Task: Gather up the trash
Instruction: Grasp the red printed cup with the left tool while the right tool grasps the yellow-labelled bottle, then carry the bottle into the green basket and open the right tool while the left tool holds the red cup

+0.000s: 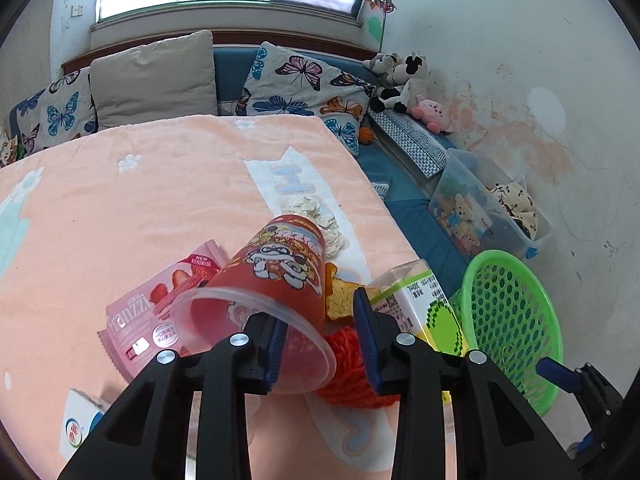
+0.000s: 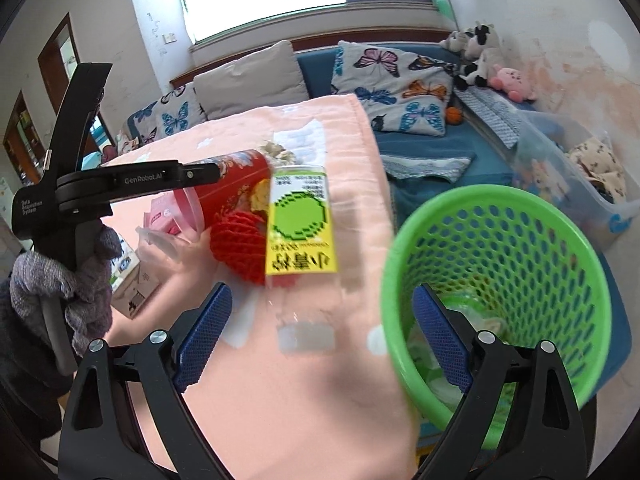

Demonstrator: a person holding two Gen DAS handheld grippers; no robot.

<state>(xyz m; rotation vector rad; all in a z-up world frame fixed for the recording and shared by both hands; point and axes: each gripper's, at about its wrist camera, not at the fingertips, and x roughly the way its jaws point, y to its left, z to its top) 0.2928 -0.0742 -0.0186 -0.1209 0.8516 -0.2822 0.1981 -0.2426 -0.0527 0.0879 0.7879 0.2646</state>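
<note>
Jaws of your left gripper (image 1: pixel 320 336) straddle the red cup's (image 1: pixel 276 276) rim, unclamped; right gripper (image 2: pixel 320 340) gapes beside the green basket (image 2: pixel 500 280), awaiting trash.

The left black two-finger gripper with blue ribbed pads (image 1: pixel 320 340) tilts downward, its jaws partly apart with one finger inside a cup's rim; a hand in a grey knitted glove (image 2: pixel 86 276) grips its handle. The right black two-finger gripper with blue ribbed pads (image 2: pixel 320 336) also tilts downward; its jaws stand wide apart, pressing on nothing.
</note>
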